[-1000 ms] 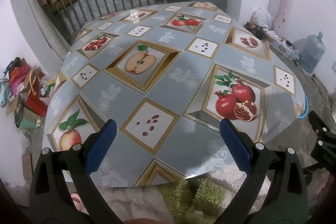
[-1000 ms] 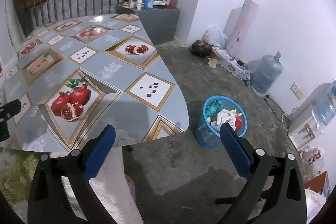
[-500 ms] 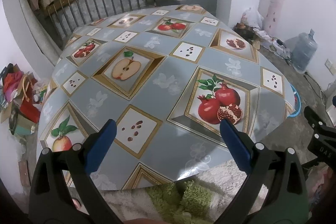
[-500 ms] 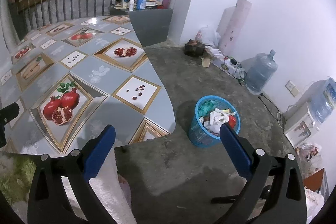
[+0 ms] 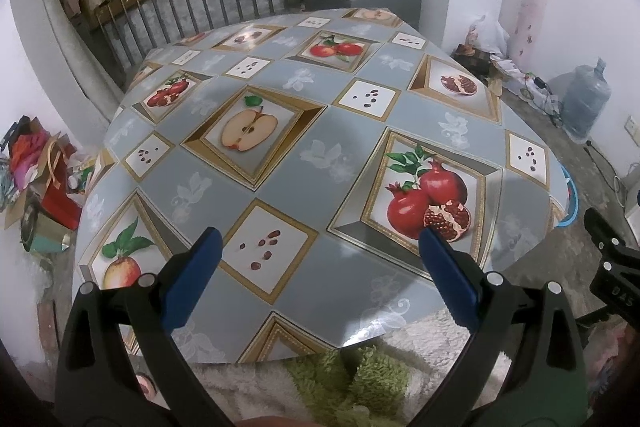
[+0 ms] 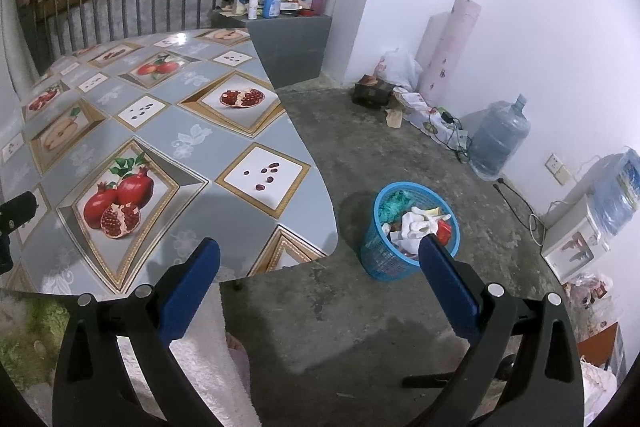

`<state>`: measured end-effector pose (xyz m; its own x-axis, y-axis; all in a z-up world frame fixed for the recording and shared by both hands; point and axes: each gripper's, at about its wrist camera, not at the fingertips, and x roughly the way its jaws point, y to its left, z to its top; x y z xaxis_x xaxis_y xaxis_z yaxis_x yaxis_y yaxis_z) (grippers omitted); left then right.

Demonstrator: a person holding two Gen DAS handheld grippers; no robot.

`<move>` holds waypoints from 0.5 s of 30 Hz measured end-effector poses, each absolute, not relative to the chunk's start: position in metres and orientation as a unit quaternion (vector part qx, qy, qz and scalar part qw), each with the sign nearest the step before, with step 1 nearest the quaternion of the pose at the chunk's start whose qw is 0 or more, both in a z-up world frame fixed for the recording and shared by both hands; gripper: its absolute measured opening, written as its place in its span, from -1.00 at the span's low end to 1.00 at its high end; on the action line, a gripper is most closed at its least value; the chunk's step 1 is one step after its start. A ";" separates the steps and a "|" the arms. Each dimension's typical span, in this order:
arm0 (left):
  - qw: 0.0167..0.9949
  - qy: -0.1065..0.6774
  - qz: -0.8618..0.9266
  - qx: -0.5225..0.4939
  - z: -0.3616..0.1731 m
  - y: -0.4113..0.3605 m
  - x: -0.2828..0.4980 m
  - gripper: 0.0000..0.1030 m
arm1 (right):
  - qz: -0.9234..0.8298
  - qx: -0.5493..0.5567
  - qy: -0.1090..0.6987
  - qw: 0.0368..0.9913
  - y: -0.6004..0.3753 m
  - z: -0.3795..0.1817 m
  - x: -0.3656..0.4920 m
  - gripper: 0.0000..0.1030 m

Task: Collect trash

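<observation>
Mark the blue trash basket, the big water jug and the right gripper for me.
blue trash basket (image 6: 380, 263): right wrist view, on its mesh side wall.
water jug (image 6: 498, 139): right wrist view, on its clear body.
right gripper (image 6: 320, 281): right wrist view, midway between the blue fingertips.

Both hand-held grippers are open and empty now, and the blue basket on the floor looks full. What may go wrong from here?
1. The blue basket is already heaped to its rim with trash, so another piece dropped in may slide off onto the concrete floor.
2. The basket stands close to the table edge; the right hand-held gripper could knock the edge when lowered.
3. No loose trash shows on the table under the left hand-held gripper, so it may search in vain.
</observation>
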<state>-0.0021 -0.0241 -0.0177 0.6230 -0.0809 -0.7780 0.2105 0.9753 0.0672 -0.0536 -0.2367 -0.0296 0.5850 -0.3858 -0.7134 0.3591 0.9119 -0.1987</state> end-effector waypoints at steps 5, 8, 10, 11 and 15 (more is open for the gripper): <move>0.898 0.426 -0.079 0.075 -0.018 -0.023 -0.002 0.83 | -0.209 -0.016 0.404 0.890 -0.237 -0.030 -0.054 0.88; 0.898 0.427 -0.079 0.076 -0.018 -0.023 -0.001 0.83 | -0.208 -0.017 0.404 0.890 -0.236 -0.030 -0.054 0.88; 0.898 0.427 -0.079 0.075 -0.018 -0.023 -0.002 0.83 | -0.208 -0.016 0.404 0.890 -0.235 -0.030 -0.054 0.88; 0.898 0.427 -0.079 0.075 -0.018 -0.022 -0.001 0.83 | -0.208 -0.017 0.404 0.890 -0.236 -0.030 -0.053 0.88; 0.897 0.427 -0.079 0.076 -0.018 -0.023 -0.001 0.83 | -0.209 -0.017 0.405 0.890 -0.236 -0.030 -0.054 0.88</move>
